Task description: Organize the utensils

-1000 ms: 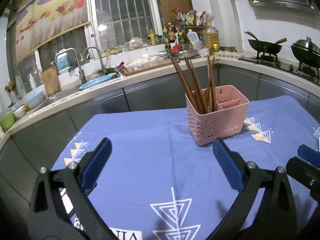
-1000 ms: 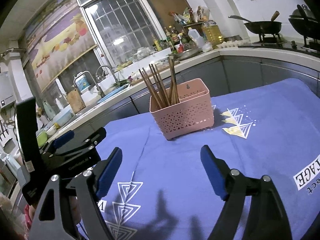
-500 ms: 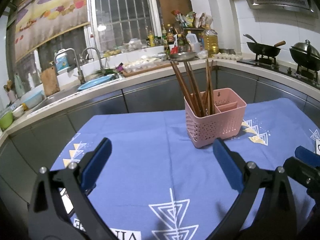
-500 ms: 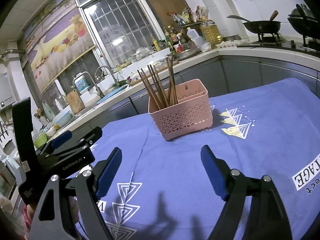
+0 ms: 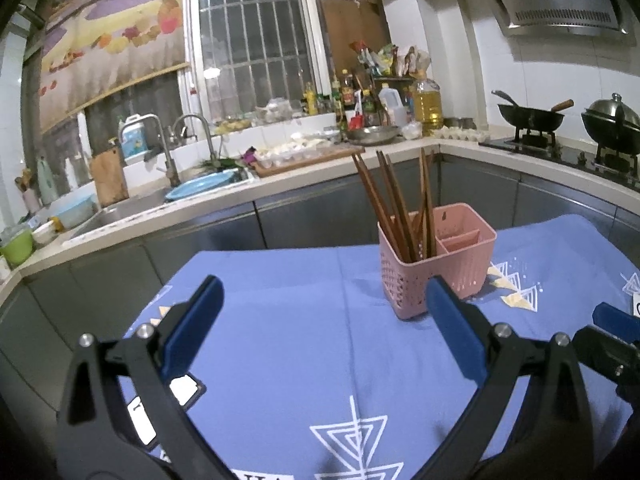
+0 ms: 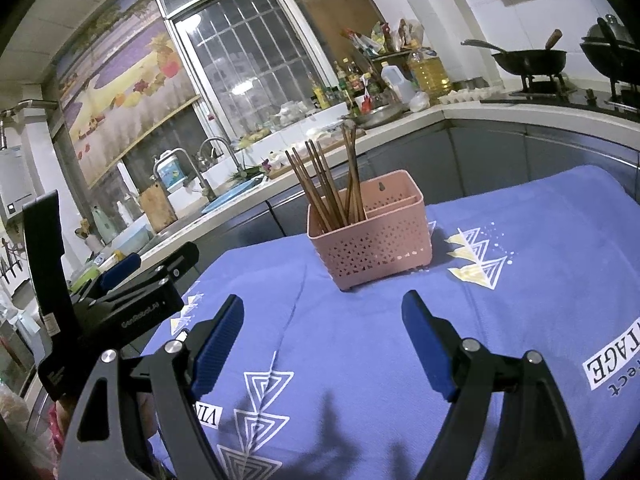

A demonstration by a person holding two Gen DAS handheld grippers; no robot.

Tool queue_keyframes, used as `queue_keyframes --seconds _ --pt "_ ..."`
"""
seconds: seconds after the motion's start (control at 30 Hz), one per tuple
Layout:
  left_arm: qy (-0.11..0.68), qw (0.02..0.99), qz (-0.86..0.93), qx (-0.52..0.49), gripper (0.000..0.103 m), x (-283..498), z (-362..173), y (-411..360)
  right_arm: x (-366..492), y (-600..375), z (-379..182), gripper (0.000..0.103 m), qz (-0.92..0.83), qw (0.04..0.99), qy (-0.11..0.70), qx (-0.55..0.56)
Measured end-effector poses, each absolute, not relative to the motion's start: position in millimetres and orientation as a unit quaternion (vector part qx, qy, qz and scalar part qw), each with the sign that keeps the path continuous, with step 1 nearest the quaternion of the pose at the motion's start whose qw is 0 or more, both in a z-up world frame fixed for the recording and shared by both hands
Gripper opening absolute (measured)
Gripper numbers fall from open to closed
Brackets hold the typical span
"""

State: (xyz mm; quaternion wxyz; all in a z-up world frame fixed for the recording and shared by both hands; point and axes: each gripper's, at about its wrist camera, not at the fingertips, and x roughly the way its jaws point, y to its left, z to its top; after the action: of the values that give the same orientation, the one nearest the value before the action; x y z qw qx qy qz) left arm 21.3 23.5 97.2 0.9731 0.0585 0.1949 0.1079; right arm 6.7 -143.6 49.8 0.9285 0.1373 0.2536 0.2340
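Observation:
A pink perforated utensil basket (image 5: 440,266) stands on the blue tablecloth (image 5: 304,344); it also shows in the right wrist view (image 6: 376,240). Several brown chopsticks (image 5: 394,204) stand in its left compartment, seen too in the right wrist view (image 6: 328,184). Its right compartments look empty. My left gripper (image 5: 324,300) is open and empty, above the cloth, short of the basket. My right gripper (image 6: 322,320) is open and empty, also short of the basket. The left gripper's body (image 6: 120,300) shows at the right wrist view's left.
A kitchen counter (image 5: 240,192) with a sink, faucets (image 5: 160,148), a blue basin and bottles runs behind the table. A stove with a wok (image 5: 528,116) and a pot is at the right. The cloth (image 6: 520,280) has white triangle prints.
Both grippers have drawn back and tilted slightly; the basket looks a little farther off and lower in view. Both grippers stay open and empty.

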Motion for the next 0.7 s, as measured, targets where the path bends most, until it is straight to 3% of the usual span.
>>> queue_keyframes --seconds 0.7 --pt "0.170 0.977 0.115 0.059 0.097 12.3 103.8 26.2 4.8 -144.1 53.1 0.081 0.238 0.928 0.249 0.141"
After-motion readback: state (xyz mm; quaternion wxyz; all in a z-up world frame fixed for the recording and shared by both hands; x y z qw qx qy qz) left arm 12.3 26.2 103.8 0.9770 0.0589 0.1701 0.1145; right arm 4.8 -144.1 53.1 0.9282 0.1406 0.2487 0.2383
